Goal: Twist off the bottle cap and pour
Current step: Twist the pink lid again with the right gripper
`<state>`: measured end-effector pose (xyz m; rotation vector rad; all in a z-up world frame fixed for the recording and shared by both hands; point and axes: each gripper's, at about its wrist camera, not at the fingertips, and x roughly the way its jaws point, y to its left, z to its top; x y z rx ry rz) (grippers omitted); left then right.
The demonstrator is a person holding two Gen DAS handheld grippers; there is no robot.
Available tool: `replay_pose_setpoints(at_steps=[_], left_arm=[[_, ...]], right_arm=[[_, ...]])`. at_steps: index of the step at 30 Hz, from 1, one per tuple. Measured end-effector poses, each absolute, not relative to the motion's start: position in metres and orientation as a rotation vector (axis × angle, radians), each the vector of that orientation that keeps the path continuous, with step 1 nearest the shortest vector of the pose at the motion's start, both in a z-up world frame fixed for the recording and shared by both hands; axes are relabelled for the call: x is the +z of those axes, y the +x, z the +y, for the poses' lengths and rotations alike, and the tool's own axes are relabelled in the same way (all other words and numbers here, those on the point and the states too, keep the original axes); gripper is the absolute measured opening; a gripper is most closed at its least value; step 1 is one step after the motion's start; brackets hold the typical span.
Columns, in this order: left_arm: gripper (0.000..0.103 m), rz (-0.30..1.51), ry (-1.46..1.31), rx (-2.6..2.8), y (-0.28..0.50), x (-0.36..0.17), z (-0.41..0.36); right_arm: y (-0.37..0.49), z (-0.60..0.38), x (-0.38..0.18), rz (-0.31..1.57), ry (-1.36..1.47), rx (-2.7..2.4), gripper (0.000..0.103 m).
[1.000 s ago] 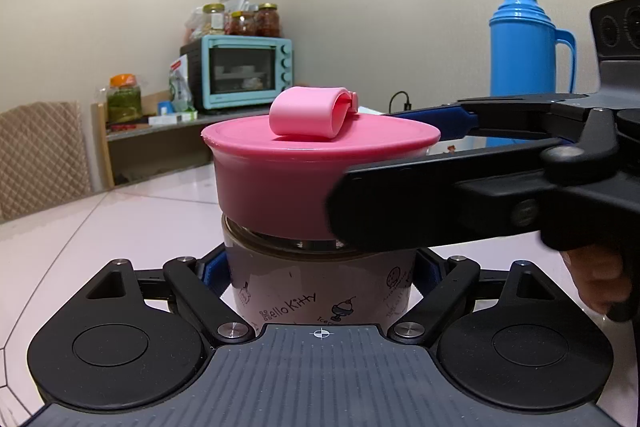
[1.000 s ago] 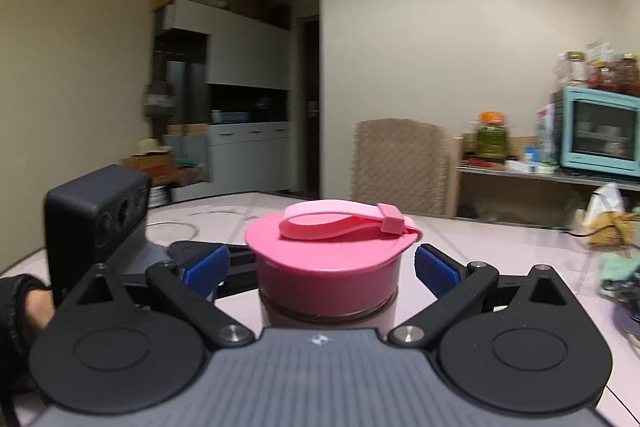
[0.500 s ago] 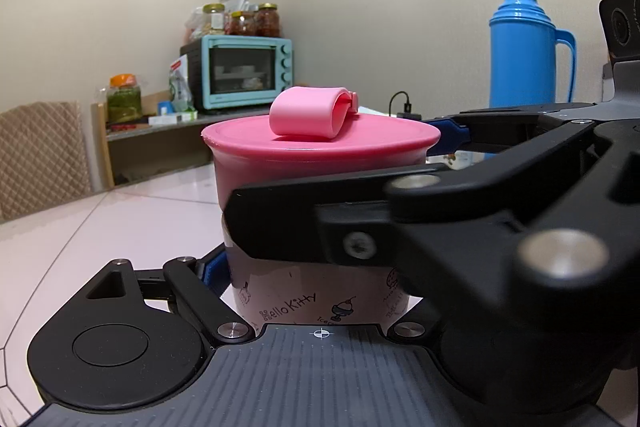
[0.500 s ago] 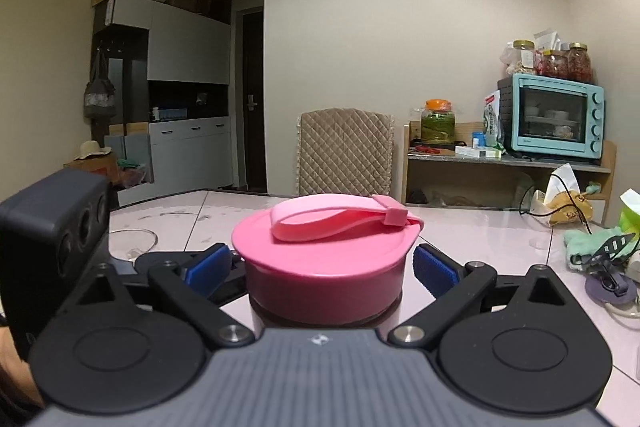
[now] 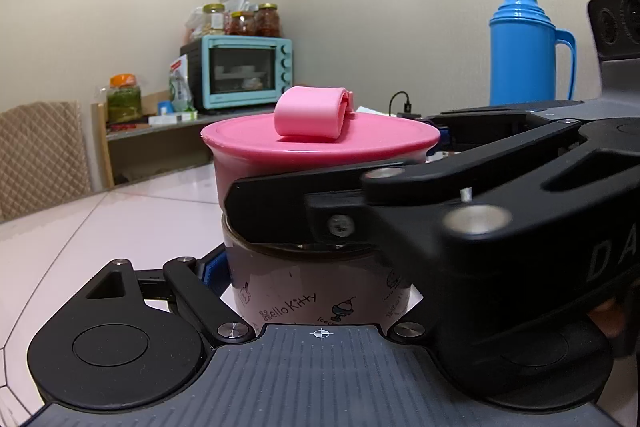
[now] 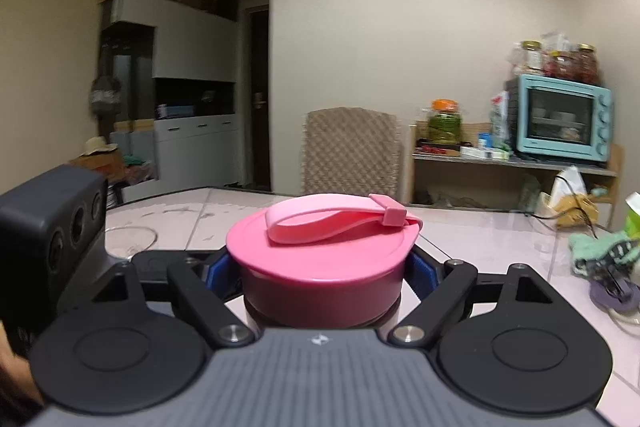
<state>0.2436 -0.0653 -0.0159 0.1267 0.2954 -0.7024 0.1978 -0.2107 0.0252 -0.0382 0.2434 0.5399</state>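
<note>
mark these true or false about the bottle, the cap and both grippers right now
1. The right gripper is clamped on the pink cap. True.
2. The left gripper holds the cap. False: it grips the bottle body below the cap.
3. The cap is already off. False: it sits on the bottle.
4. The cap's strap lies across its top. True.
5. The blue thermos lies on its side. False: it stands upright.
</note>
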Motion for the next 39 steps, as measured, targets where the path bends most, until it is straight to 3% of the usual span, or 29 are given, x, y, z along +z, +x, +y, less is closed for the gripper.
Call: replay_pose_setpoints(at_steps=[13,15,17,39], left_arm=[[0.090,0.296,0.126,-0.703,0.244,-0.015,-0.066],[0.090,0.296,0.126,-0.703,0.244,-0.015,-0.066],[0.090,0.296,0.125,-0.703,0.244,-0.015,-0.066],[0.090,0.296,0.126,-0.703,0.243,-0.014,-0.067]], right_arm=[[0.239,-0.262,0.021,0.194,-0.082,0.958,0.085],[0.237,-0.261,0.023,0.203,-0.080,0.946,0.086],[0.234,-0.260,0.024,0.211,-0.078,0.929,0.096],[0.186,-0.205,0.031,0.205,-0.089,0.508,0.097]])
